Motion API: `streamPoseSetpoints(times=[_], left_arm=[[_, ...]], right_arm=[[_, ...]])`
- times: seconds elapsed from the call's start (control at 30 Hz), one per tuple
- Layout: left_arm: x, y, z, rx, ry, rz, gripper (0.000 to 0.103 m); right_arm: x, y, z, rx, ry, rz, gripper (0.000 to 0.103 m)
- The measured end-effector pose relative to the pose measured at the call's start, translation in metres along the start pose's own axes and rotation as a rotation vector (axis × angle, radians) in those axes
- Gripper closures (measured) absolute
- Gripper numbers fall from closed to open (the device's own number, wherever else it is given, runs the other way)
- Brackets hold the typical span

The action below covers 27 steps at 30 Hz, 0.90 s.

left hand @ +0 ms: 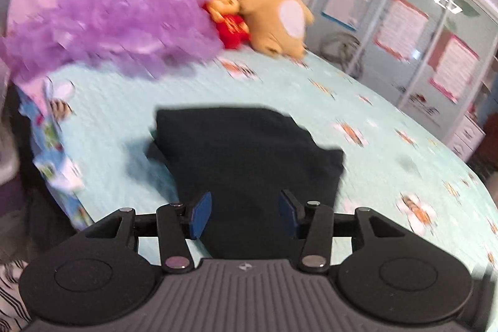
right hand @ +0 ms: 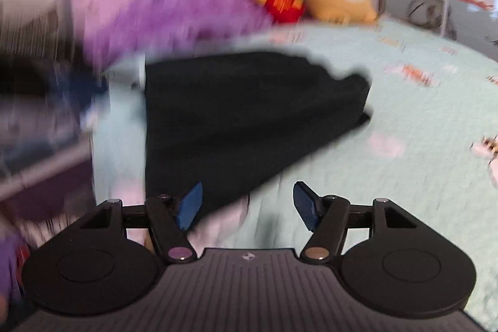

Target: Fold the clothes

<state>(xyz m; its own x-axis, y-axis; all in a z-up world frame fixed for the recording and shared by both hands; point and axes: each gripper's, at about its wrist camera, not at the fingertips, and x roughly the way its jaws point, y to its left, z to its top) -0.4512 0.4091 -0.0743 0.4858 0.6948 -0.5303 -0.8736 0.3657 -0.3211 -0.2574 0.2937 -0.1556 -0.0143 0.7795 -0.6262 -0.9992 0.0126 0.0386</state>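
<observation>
1. My left tongs (left hand: 244,212) stood released above the near part of the black garment (left hand: 249,164); the cloth showed between the blue pads (left hand: 199,215), but neither pad pressed on it.
2. My right tongs (right hand: 247,206) were likewise released, spread wide at the garment's near right edge, with bare bed cover (right hand: 404,101) under the right pad and nothing grasped.
3. The black garment lay on the mint bed cover, near the middle of the bed and already gathered into a compact, roughly rectangular shape. The right-wrist view was badly blurred, so I judged, with some doubt, that one flap at its far right corner sat uneven.
4. A purple frilly item (left hand: 118,17), a red plush (left hand: 228,21) and a yellow plush (left hand: 278,5) sat at the head of the bed, well apart from the garment.
5. To do this step well, I judged that each tongs should descend on a near corner, take all layers together, and clench only once the cloth was fully between the pads.
6. Both corners should then travel level and together, so the fold line stayed straight and the loose flap was not dragged askew.
</observation>
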Motion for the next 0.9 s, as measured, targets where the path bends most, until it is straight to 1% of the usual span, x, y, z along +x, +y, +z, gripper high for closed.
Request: streamPoseSetpoints(times=[0.1,0.13,0.23,0.3,0.33,0.37,0.4,0.47,0.5,0.57,0.63,0.67,0.73,0.77,0.8,0.83,0.87,0.9], left_arm=[[0.010,0.004,0.021,0.013,-0.037,0.015,0.053],[0.015,0.005,0.027,0.019,-0.049,0.019,0.053],[0.042,0.009,0.047,0.041,-0.074,0.023,0.052],[0.071,0.018,0.052,0.031,-0.049,0.044,0.052],[0.086,0.024,0.052,0.021,-0.028,0.063,0.052],[0.101,0.032,0.052,0.010,-0.004,0.086,0.053],[0.117,0.043,0.049,-0.005,0.025,0.111,0.055],[0.140,0.066,0.043,-0.032,0.068,0.125,0.058],[0.148,0.076,0.040,-0.038,0.076,0.118,0.056],[0.151,0.086,0.040,-0.020,0.051,0.080,0.055],[0.151,0.087,0.041,0.012,0.038,0.070,0.055],[0.151,0.086,0.041,0.023,0.033,0.072,0.055],[0.147,0.084,0.042,0.009,0.025,0.079,0.056],[0.140,0.082,0.041,-0.004,0.014,0.091,0.058],[0.134,0.079,0.040,-0.017,0.004,0.104,0.061],[0.126,0.075,0.039,-0.019,-0.009,0.109,0.061],[0.119,0.069,0.037,0.004,-0.027,0.097,0.059],[0.111,0.063,0.036,0.027,-0.046,0.084,0.056]], right_arm=[[-0.007,-0.002,-0.013,0.006,0.017,-0.033,0.041],[-0.013,-0.003,-0.010,0.011,-0.007,-0.029,0.042],[-0.033,0.000,0.020,0.005,-0.145,0.011,0.041],[-0.026,0.011,0.049,-0.011,-0.194,0.034,0.042],[-0.016,0.017,0.060,-0.014,-0.198,0.049,0.042],[-0.003,0.023,0.068,-0.018,-0.195,0.063,0.049],[0.011,0.028,0.071,-0.026,-0.169,0.071,0.058],[0.044,0.039,0.065,-0.047,-0.075,0.079,0.068],[0.053,0.042,0.057,-0.058,-0.060,0.078,0.070],[0.056,0.047,0.033,-0.082,-0.089,0.066,0.069],[0.047,0.048,0.025,-0.074,-0.107,0.063,0.069],[0.040,0.048,0.025,-0.069,-0.111,0.067,0.068],[0.027,0.049,0.030,-0.082,-0.135,0.078,0.068],[0.023,0.050,0.033,-0.089,-0.154,0.081,0.068],[0.019,0.052,0.038,-0.093,-0.176,0.082,0.067],[0.019,0.053,0.044,-0.094,-0.192,0.081,0.065],[0.024,0.054,0.050,-0.092,-0.197,0.080,0.062],[0.032,0.055,0.054,-0.090,-0.195,0.082,0.060]])
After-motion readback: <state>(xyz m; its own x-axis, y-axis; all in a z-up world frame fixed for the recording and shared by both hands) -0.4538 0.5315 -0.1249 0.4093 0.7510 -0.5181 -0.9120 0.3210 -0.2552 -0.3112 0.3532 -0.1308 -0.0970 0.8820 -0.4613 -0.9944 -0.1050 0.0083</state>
